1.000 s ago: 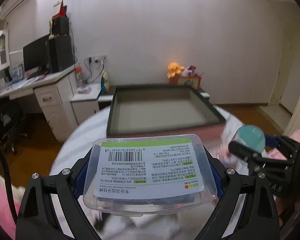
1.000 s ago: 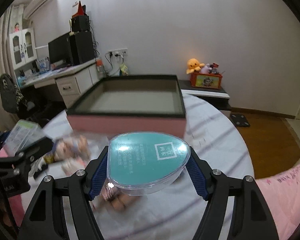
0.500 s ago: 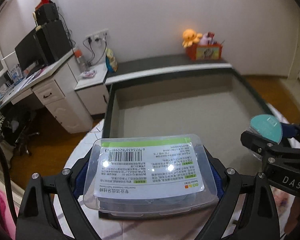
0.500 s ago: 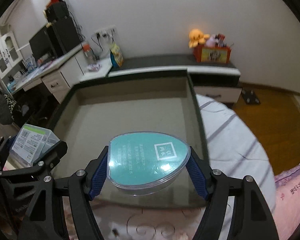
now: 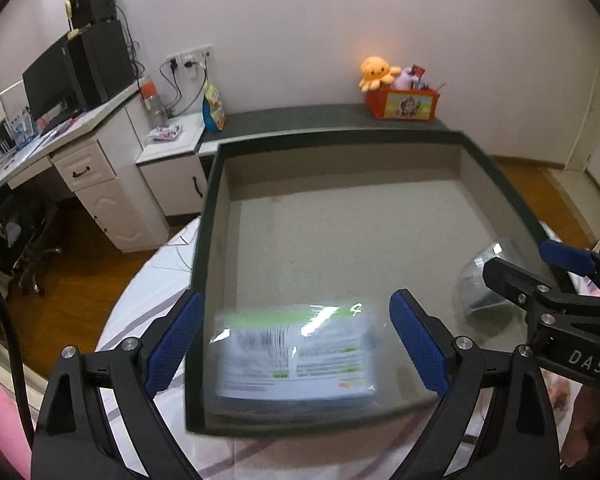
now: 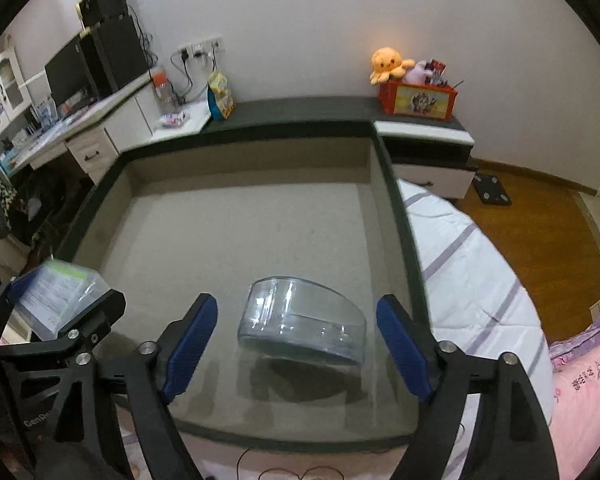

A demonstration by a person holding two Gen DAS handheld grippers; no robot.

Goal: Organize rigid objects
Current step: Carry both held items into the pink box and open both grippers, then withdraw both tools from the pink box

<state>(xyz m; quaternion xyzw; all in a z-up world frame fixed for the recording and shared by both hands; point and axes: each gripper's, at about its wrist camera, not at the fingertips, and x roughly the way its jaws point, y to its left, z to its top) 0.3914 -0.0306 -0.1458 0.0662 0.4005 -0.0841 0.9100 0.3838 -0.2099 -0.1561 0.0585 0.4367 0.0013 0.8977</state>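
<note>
Clear plastic cases are dropping into the dark-rimmed tray (image 6: pixel 396 200): a labelled rectangular box (image 5: pixel 296 354), motion-blurred, between the spread pads of the left gripper (image 5: pixel 296 344), and a rounded clear case (image 6: pixel 304 322) below the right gripper (image 6: pixel 296 344), whose jaws are opening clear of it. Risk, I judge: hard, light shells could bounce or tip over on landing

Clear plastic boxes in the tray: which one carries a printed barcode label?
The rectangular clear box with the green-striped label, between the left gripper's fingers; the rounded box shows none.
</note>
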